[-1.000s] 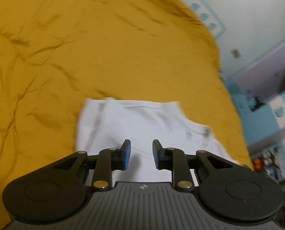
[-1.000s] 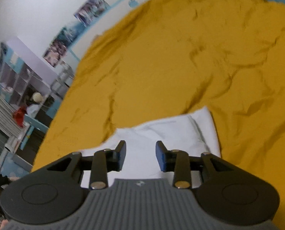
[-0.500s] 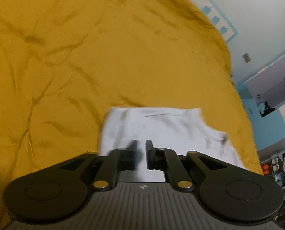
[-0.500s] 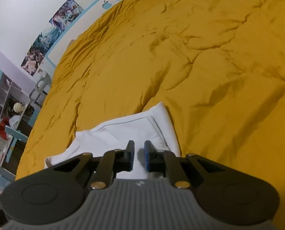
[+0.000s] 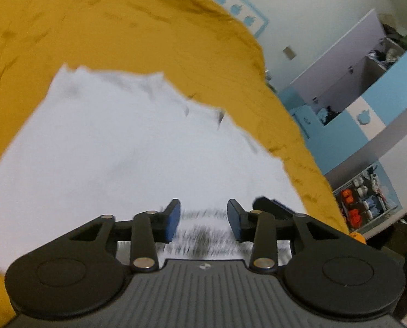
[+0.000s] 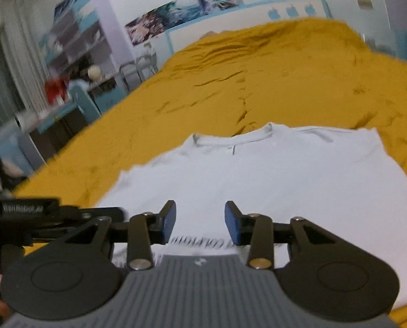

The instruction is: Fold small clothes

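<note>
Where motion blurs, T-shirt (image 5: 116,147) print (image 6: 200,243) unreadable

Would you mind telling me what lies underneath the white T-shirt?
The white T-shirt lies spread on a wrinkled mustard-yellow bedspread, which shows around its edges. Whatever sits directly beneath the shirt is covered.

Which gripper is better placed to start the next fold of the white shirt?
Right, probably. The right gripper sits squarely over the white cotton T-shirt, collar ahead, jaws open. The left gripper, also open, views it obliquely and blurred.
</note>
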`<act>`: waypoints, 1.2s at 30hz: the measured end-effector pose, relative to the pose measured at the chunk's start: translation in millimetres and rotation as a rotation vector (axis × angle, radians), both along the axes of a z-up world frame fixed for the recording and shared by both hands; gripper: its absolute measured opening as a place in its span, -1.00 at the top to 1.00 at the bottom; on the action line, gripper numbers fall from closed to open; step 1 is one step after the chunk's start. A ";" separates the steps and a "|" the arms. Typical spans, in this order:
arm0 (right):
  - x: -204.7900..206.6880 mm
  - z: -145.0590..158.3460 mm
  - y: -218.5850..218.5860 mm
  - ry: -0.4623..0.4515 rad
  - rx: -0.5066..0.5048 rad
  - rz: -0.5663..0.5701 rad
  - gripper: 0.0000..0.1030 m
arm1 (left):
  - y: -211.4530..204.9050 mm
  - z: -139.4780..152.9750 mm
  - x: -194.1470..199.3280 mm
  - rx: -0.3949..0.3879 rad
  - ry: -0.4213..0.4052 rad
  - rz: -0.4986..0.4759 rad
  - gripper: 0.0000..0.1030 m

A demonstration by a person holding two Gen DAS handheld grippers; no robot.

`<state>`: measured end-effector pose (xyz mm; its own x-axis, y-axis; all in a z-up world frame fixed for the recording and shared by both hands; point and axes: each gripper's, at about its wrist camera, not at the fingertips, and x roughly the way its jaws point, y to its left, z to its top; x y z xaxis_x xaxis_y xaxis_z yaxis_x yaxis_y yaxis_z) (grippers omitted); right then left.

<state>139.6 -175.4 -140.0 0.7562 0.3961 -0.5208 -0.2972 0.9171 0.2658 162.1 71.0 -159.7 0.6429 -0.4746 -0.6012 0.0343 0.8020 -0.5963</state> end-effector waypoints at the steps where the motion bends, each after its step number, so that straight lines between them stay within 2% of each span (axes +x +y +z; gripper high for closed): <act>1: -2.0 -5.1 4.7 0.011 -0.013 -0.002 0.31 | 2.6 -4.7 -3.4 0.018 0.011 0.002 0.12; 4: -4.8 -16.6 6.9 0.047 -0.065 -0.013 0.31 | 10.8 -11.4 -7.4 0.105 0.031 0.005 0.13; 6: -4.6 -25.4 -10.8 0.095 -0.066 -0.057 0.32 | 27.0 -12.8 -9.7 0.081 0.038 0.027 0.14; 9: -11.2 -27.2 -59.3 0.123 -0.008 -0.156 0.33 | 43.1 -8.7 -18.5 0.118 0.035 0.075 0.14; 13: -23.8 -26.4 -126.7 0.097 -0.067 -0.333 0.31 | 73.8 -9.7 -31.7 0.144 0.060 0.144 0.16; 15: -23.9 -30.6 -160.5 0.127 -0.077 -0.409 0.32 | 88.4 -12.4 -37.9 0.133 0.071 0.177 0.20; 16: -23.4 -33.4 -174.7 0.147 -0.028 -0.405 0.48 | 93.8 -12.8 -40.0 0.129 0.073 0.188 0.29; 18: -23.5 -37.1 -189.8 0.165 0.066 -0.391 0.49 | 97.8 -12.9 -44.7 0.121 0.071 0.200 0.33; 20: -19.8 -36.5 -179.5 0.160 -0.006 -0.363 0.47 | 92.6 -13.6 -46.5 0.150 0.067 0.190 0.33; 22: -17.4 -37.7 -166.7 0.150 -0.070 -0.336 0.19 | 84.2 -12.9 -46.1 0.202 0.059 0.176 0.31; 24: -15.2 -35.4 -160.9 0.145 -0.113 -0.346 0.16 | 78.4 -12.4 -44.9 0.238 0.054 0.166 0.23; 25: -15.7 -31.0 -156.5 0.134 -0.144 -0.386 0.29 | 75.8 -10.7 -44.2 0.245 0.050 0.159 0.12; 26: -22.2 -22.5 -153.8 0.115 -0.178 -0.435 0.31 | 74.1 -9.3 -43.6 0.249 0.051 0.148 -0.01; 28: -27.0 -0.7 -144.4 0.050 -0.264 -0.517 0.14 | 69.5 -6.7 -42.1 0.262 0.052 0.126 -0.14; 31: -22.4 35.0 -128.4 -0.040 -0.187 -0.452 0.05 | 63.2 -4.5 -39.4 0.297 0.054 0.099 -0.27; 35: -5.2 67.5 -96.9 -0.120 -0.083 -0.387 0.05 | 59.0 -6.2 -35.5 0.287 0.058 0.080 -0.62; 36: 2.8 72.2 -87.9 -0.125 -0.069 -0.369 0.05 | 57.3 -6.4 -34.2 0.294 0.060 0.074 -0.65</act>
